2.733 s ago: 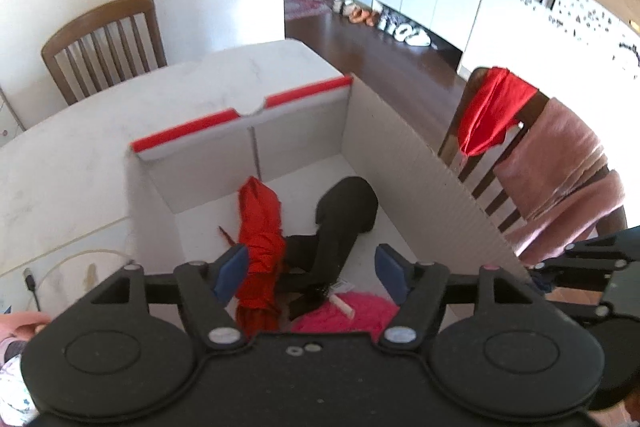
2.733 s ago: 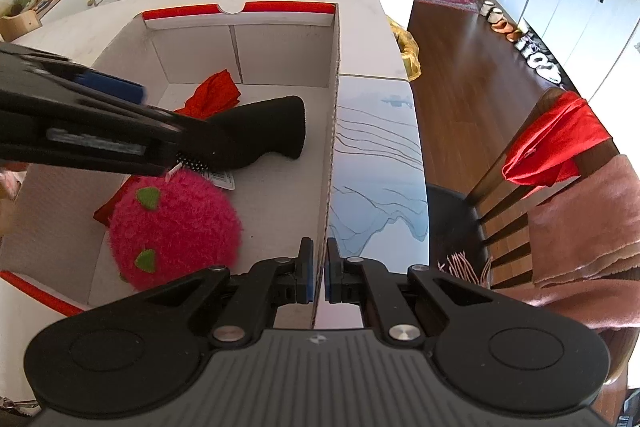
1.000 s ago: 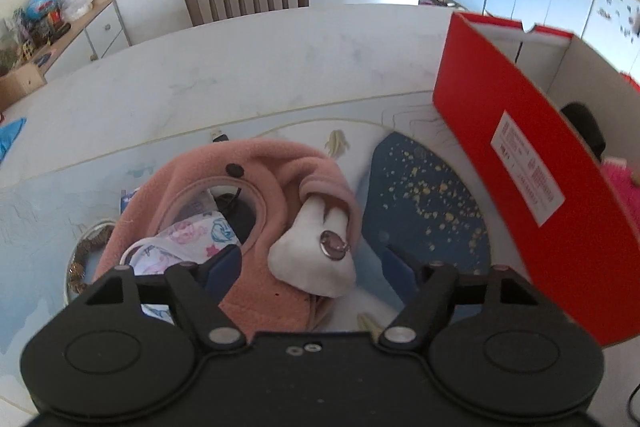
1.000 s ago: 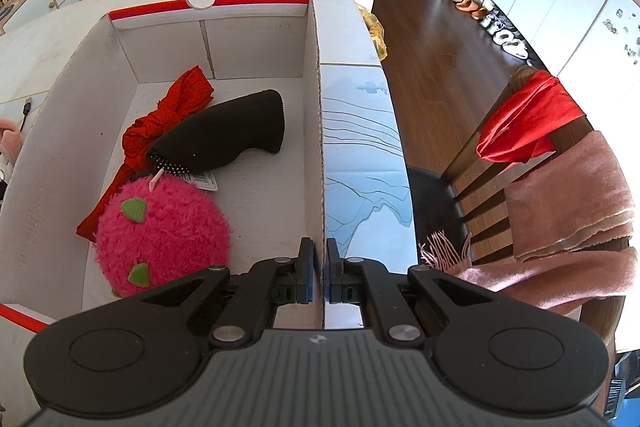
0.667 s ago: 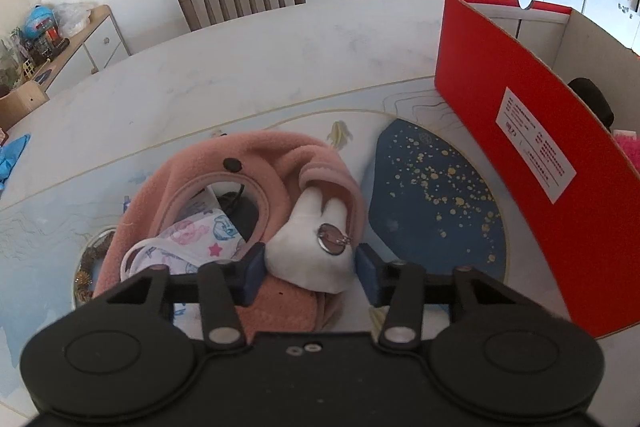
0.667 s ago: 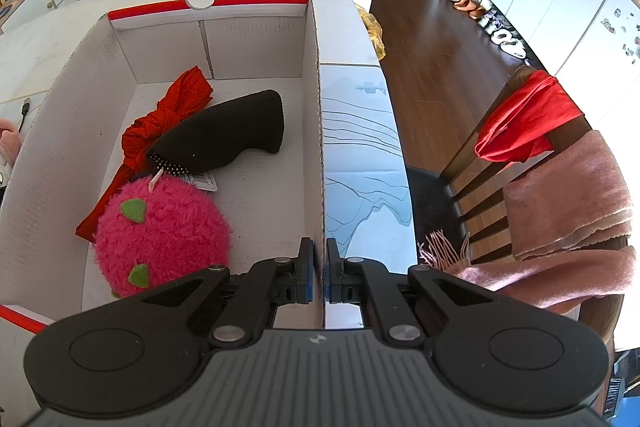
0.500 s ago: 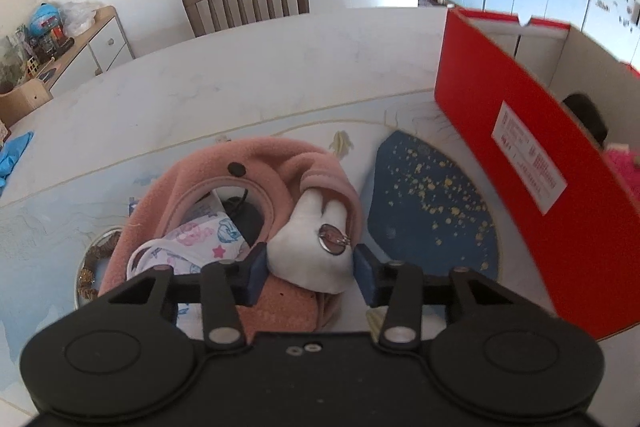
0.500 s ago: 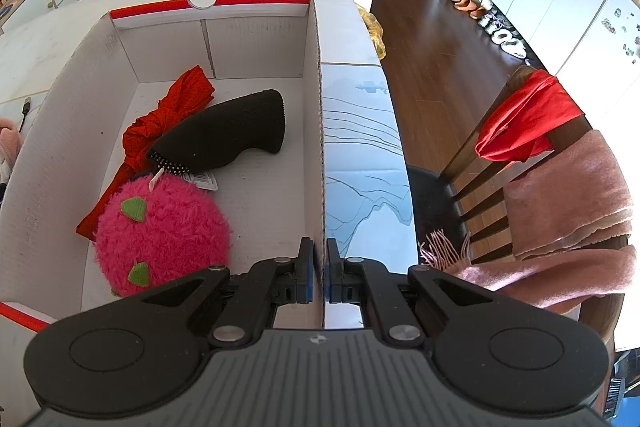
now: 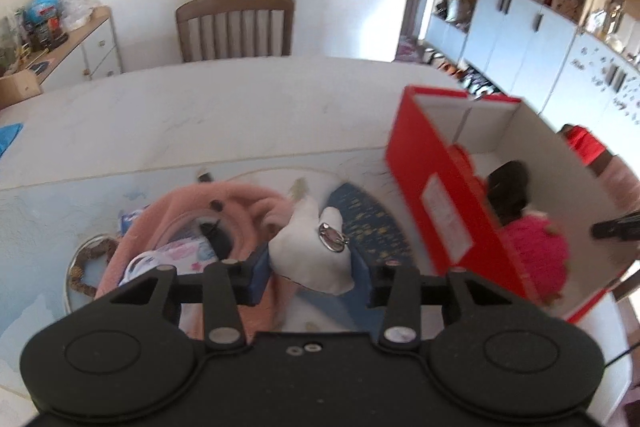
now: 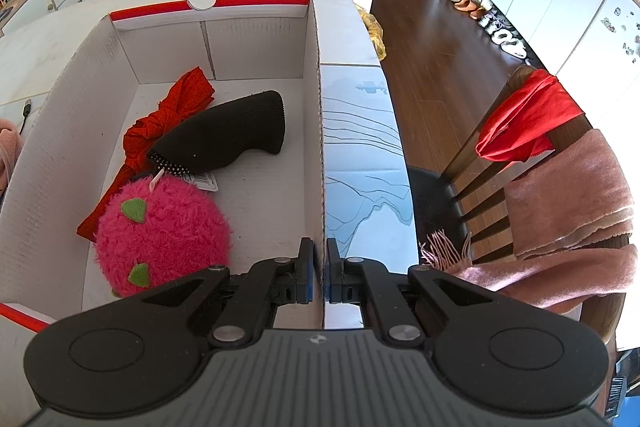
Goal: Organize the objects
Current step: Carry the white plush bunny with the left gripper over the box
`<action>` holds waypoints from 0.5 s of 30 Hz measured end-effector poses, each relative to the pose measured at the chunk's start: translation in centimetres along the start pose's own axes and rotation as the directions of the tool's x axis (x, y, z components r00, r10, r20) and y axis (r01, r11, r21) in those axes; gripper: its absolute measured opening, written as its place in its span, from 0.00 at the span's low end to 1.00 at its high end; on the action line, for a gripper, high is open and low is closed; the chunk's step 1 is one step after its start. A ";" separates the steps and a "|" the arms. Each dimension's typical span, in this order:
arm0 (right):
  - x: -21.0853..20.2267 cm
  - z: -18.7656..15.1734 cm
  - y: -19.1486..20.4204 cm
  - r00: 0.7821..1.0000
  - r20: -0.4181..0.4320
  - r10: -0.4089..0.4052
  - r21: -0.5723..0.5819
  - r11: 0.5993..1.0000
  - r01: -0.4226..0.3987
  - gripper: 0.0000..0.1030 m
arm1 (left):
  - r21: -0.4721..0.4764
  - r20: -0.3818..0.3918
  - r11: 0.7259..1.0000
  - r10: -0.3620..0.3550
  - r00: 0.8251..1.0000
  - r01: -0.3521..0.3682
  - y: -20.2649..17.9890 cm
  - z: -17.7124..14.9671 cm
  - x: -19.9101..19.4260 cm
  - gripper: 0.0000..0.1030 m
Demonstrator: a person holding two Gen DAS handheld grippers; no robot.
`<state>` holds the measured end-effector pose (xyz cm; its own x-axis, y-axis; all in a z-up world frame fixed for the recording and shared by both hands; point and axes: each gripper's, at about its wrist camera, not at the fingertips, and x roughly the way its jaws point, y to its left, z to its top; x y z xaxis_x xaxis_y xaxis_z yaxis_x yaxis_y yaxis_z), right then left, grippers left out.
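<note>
Together, we hold the white plush piece (image 9: 310, 253) pinched in our left gripper (image 9: 308, 277), above the pink hat (image 9: 188, 211) near the table's (image 9: 200, 115) front edge. Its ears point away from us. Our right gripper (image 10: 319, 275) clamps the box's (image 10: 96, 39) right wall; inside lie a pink fuzzy ball (image 10: 160, 223), black sock (image 10: 228, 131) and red cloth (image 10: 172, 111).

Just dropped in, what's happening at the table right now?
The left gripper is shut on the white stuffed piece of the pink plush garment, lifting it beside the red box. The right gripper is shut on the box's side wall, steadying it. Inside the box lie a pink fuzzy ball, a black knit item and a red cloth.
</note>
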<state>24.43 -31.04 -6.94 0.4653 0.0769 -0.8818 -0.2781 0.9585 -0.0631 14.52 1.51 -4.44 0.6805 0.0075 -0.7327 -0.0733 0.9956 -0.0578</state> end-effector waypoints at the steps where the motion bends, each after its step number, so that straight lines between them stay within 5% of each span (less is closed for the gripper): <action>1: 0.0 0.0 0.0 1.000 0.000 0.000 0.000 1.000 0.000 0.04 | 0.005 0.008 1.000 -0.009 1.000 0.009 -0.3 0.3 -0.4 0.40; 15: -0.3 -0.1 0.1 1.000 0.016 0.014 0.002 1.000 -0.014 0.04 | 0.124 0.046 0.982 -0.150 0.988 0.144 -8.2 4.7 -1.5 0.40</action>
<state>24.15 -31.04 -6.75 0.4749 0.0946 -0.8749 -0.2831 0.9578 -0.0501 17.50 -6.25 0.35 0.7167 -0.1378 -0.6837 0.1162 0.9902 -0.0778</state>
